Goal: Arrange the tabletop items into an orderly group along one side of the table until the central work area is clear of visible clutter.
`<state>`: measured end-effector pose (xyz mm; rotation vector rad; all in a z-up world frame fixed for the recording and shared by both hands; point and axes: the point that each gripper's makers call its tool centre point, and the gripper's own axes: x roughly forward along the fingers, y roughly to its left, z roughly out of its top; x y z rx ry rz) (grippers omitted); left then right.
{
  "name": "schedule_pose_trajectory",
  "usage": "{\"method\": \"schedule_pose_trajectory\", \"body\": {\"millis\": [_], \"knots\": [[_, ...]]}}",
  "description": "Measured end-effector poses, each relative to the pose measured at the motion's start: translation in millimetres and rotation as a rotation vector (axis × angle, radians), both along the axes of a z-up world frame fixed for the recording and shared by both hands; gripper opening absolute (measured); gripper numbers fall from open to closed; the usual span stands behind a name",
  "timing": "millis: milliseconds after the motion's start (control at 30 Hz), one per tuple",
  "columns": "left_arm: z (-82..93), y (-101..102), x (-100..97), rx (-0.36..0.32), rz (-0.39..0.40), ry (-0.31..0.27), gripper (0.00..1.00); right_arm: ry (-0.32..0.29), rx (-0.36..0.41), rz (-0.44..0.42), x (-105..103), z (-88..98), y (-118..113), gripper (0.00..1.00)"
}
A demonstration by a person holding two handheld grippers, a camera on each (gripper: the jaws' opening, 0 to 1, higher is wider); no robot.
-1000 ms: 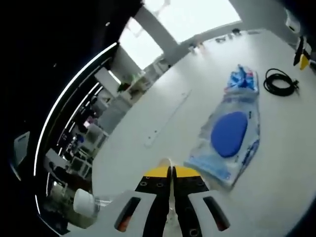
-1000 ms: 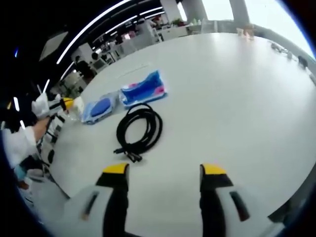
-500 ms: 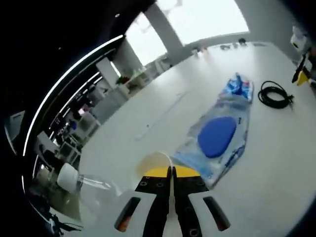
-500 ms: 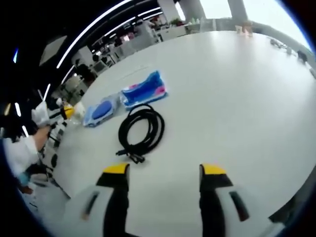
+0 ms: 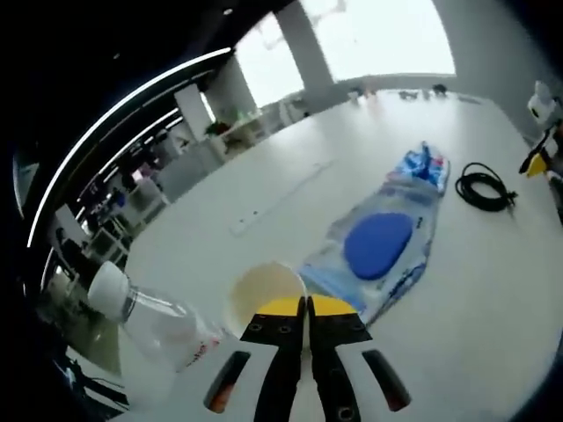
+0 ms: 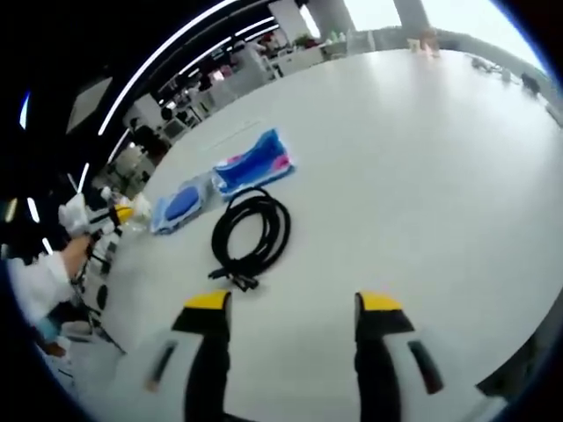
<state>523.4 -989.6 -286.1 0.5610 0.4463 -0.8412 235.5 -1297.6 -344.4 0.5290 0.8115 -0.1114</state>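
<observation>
My left gripper (image 5: 306,304) is shut on the rim of a pale, translucent cup (image 5: 261,292), whose mouth faces the camera just beyond the jaw tips. A clear plastic bottle (image 5: 154,321) with a white cap lies to its left. Farther along the white table (image 5: 264,189) lie a clear pouch with a blue oval (image 5: 378,244), a blue-and-pink packet (image 5: 426,163) and a coiled black cable (image 5: 483,186). My right gripper (image 6: 290,304) stands open above the table, nothing between its jaws, with the cable (image 6: 251,231) just ahead. The packet (image 6: 255,163) and pouch (image 6: 180,203) lie beyond.
The left gripper (image 6: 119,213) with a gloved hand (image 6: 74,214) and white sleeve sits at the table's left edge in the right gripper view. Wide bare tabletop (image 6: 422,158) stretches to the right. Office desks and small far items stand beyond the table.
The left gripper view has swung, bringing the bottle into fuller view; the held cup has turned its mouth toward the camera. The right gripper has barely shifted and stays open.
</observation>
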Motion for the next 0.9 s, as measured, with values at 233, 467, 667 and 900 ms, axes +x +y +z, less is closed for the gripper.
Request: {"method": "schedule_pose_trajectory", "body": {"millis": [233,467,667,900], "knots": [[1.2,5,3.3,-0.033,0.052,0.016,0.00,0.003,0.004,0.012,-1,-0.1,2,0.55],[15.6,11,10.0,-0.134,0.145,-0.007,0.41,-0.002,0.003,0.018,1,1.1,3,0.56],[18.9,14,5.9,-0.159,0.149,0.002,0.63,-0.008,0.006,0.026,2,1.6,7,0.56],[24.9,17,1.9,-0.159,0.147,-0.010,0.64,-0.013,0.010,0.031,2,1.7,9,0.56]]}}
